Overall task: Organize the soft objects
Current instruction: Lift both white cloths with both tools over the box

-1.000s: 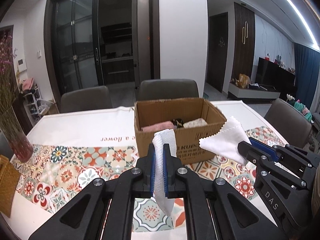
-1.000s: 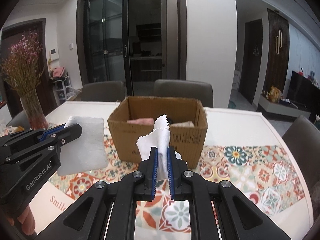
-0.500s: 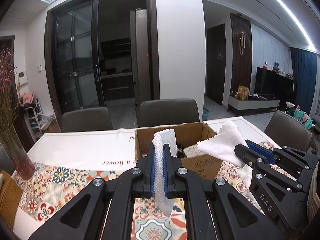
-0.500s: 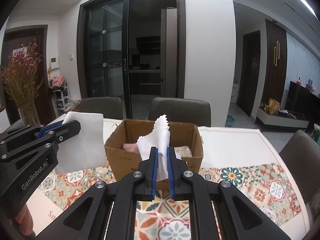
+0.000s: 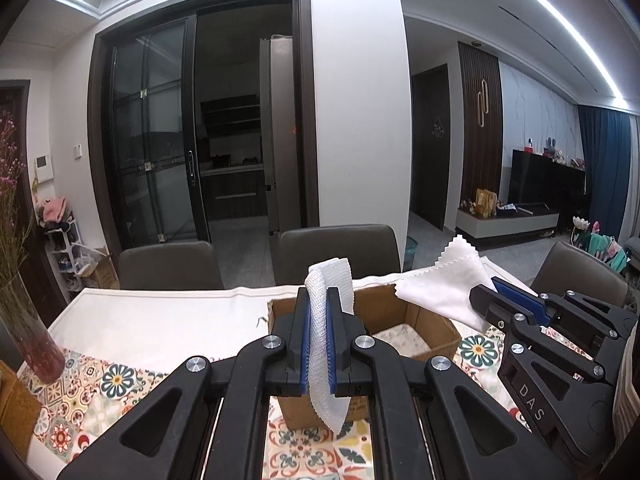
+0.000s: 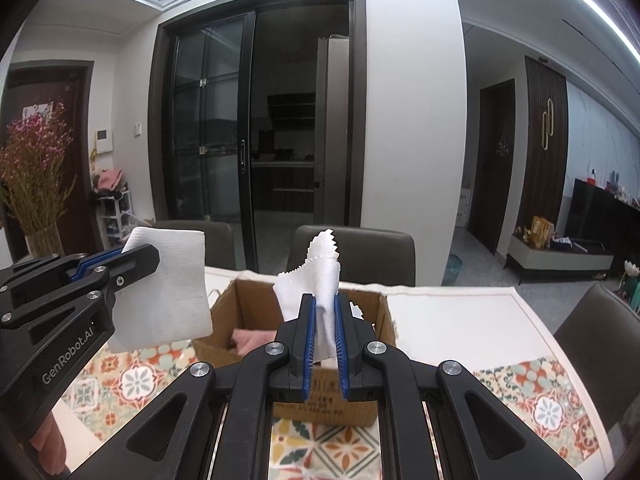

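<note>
Item: white waffle cloth [image 5: 329, 336], pinched in the left tongs [image 5: 318, 344]; zigzag-edged cloth [image 6: 320, 280], pinched in the right tongs [image 6: 324, 344], both above the cardboard box [image 6: 384, 320]. Light, limp, likely droops; best gripped at a folded edge.

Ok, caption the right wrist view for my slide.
Right gripper clamps a zigzag-edged white cloth before the cardboard box.

Cardboard box [image 6: 384, 316] front wall behind right gripper [image 6: 325, 344], its contents mostly hidden — pink cloth [image 6: 250, 338] partly seen, vase [image 5: 30, 344] cut off.
</note>
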`<state>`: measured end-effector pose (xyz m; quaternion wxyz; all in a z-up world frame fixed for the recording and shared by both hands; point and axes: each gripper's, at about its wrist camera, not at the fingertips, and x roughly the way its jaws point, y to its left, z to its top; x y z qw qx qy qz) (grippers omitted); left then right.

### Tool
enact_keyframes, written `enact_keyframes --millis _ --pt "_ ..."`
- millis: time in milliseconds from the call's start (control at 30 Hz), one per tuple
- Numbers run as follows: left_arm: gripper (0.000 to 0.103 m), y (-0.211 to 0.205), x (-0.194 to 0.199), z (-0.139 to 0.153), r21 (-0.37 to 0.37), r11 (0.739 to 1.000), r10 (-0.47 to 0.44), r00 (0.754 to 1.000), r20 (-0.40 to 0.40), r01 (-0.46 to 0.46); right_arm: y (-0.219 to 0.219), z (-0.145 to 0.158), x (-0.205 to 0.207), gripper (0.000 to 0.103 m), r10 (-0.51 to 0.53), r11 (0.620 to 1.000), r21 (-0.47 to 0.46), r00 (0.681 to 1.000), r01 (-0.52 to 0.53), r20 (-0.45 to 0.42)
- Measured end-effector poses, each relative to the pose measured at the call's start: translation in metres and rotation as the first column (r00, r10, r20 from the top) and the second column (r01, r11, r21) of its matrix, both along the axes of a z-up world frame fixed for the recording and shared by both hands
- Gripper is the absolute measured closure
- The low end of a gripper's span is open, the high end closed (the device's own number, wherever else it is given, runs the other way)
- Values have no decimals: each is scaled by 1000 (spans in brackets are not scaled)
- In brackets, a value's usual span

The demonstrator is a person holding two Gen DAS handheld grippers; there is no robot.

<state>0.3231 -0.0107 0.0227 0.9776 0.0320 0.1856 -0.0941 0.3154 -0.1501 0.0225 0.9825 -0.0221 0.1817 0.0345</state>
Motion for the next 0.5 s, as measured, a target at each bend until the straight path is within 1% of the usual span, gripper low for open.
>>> enact_keyframes --millis 200,400,500 --pt "94 -3 20 0 2 1000 -2 1000 7 2 1 1 18 92 -11 1000 -15 1000 12 22" --pt "94 -6 42 -8 -2 1000 -2 1000 -16 2 1 -7 39 92 -15 1000 -25 1000 15 7" --pt "94 -9 57 -15 -5 1000 -4 999 -40 4 1 -14 50 92 -20 999 -35 1000 20 -8"
